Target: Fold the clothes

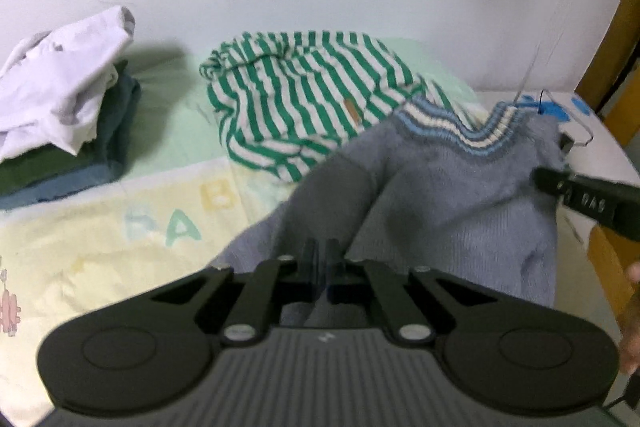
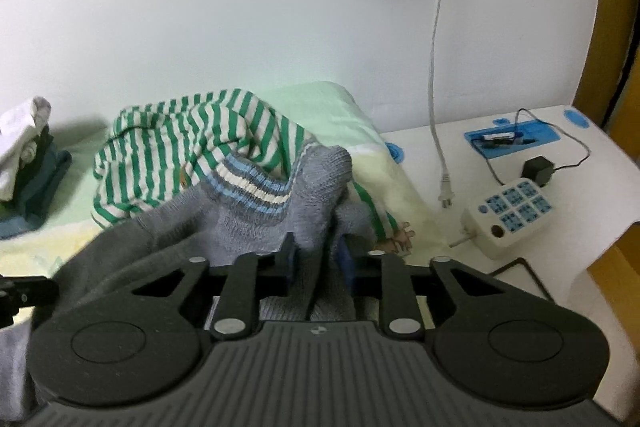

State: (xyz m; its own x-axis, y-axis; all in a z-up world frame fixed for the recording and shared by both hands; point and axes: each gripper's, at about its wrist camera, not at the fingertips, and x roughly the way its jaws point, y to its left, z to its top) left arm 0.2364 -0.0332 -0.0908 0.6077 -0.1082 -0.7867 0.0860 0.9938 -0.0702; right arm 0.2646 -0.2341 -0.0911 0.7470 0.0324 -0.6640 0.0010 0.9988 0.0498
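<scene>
- two grippers are on one garment: my left gripper [image 1: 320,259] has its fingers pressed together on a fold of the grey knitted sweater with the blue-and-cream striped collar [image 1: 460,187], and my right gripper [image 2: 318,259] is clenched on the same sweater's fabric [image 2: 280,223] between its blue-padded fingers.
- the sweater hangs raised between the two grippers above the pale yellow and green baby blanket with pastel letters [image 1: 120,227], its striped collar at the far, upper end and the body running back toward me, so the long axis lies roughly away from the cameras.
- in the left view the right gripper's black finger touches the sweater's right edge.
- just behind the sweater lies a crumpled green-and-white striped shirt [image 1: 296,95], its near edge overlapped by the collar; i cannot tell whether they press on each other.
- to the far left a stack of folded dark green and blue clothes topped with a rumpled white garment [image 1: 60,99] sits well apart from the sweater, with bare blanket between them: that is the open room on my left.
- on the right the blanket's edge ends at a white tabletop [image 2: 580,259], where a cream multi-socket power strip with blue outlets [image 2: 508,215], a small black adapter [image 2: 538,169] and a hanging white cable with a plug [image 2: 440,107] lie near.
- a plain white wall [image 2: 240,7] closes the far side directly behind the blanket.
</scene>
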